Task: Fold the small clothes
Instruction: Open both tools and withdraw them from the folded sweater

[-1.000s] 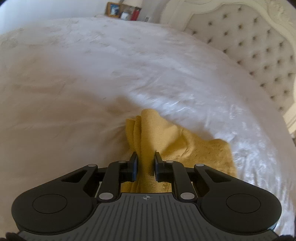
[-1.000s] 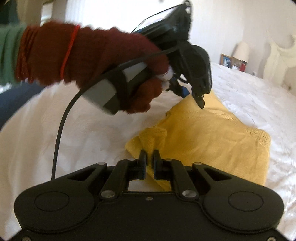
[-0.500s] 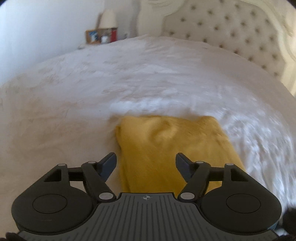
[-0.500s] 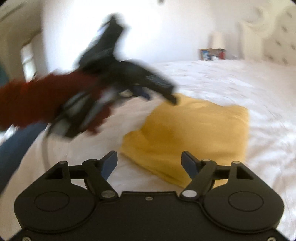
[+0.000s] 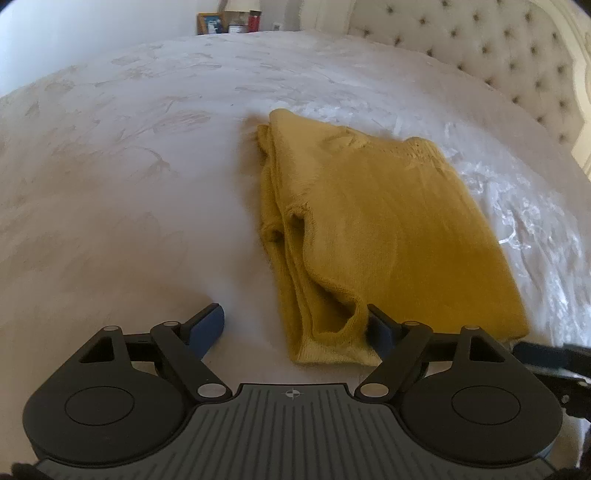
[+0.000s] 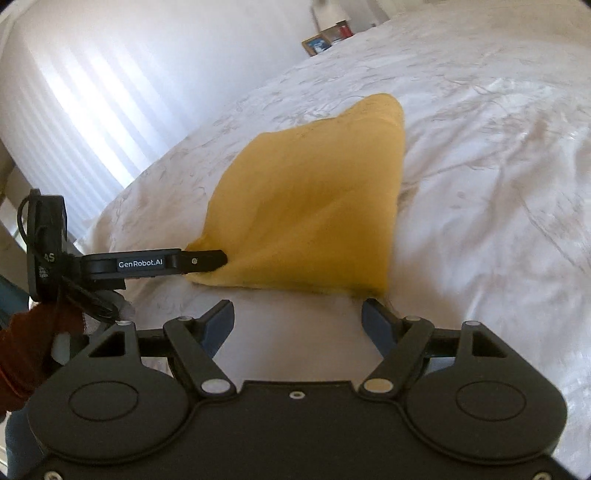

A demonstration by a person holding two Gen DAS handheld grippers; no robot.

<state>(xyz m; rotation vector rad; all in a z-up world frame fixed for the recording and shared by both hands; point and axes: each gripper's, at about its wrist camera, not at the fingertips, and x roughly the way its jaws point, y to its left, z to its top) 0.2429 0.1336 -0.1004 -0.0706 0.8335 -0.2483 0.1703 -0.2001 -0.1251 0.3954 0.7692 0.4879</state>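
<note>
A yellow knit garment (image 5: 388, 229) lies folded in a rough rectangle on the white bed (image 5: 110, 184). My left gripper (image 5: 293, 317) sits at its near corner with the jaws opening. The corner's hem lies between the fingers, the right finger touches it, and nothing is pinched. In the right wrist view the same garment (image 6: 314, 206) lies just beyond my right gripper (image 6: 297, 308), which is open with only bedspread between its fingers. The left gripper (image 6: 218, 260) shows there side-on, its tip at the garment's left corner. A gloved dark red hand (image 6: 26, 350) holds it.
A tufted cream headboard (image 5: 498, 48) borders the bed's right side. A picture frame and small items (image 5: 229, 22) stand beyond the far edge. A bright window with blinds (image 6: 92, 110) fills the wall on the left. White bedspread (image 6: 480, 184) surrounds the garment.
Both grippers were shut on the garment's corners a second ago. They have opened, let go and drawn back, and the garment now lies flat and folded.
</note>
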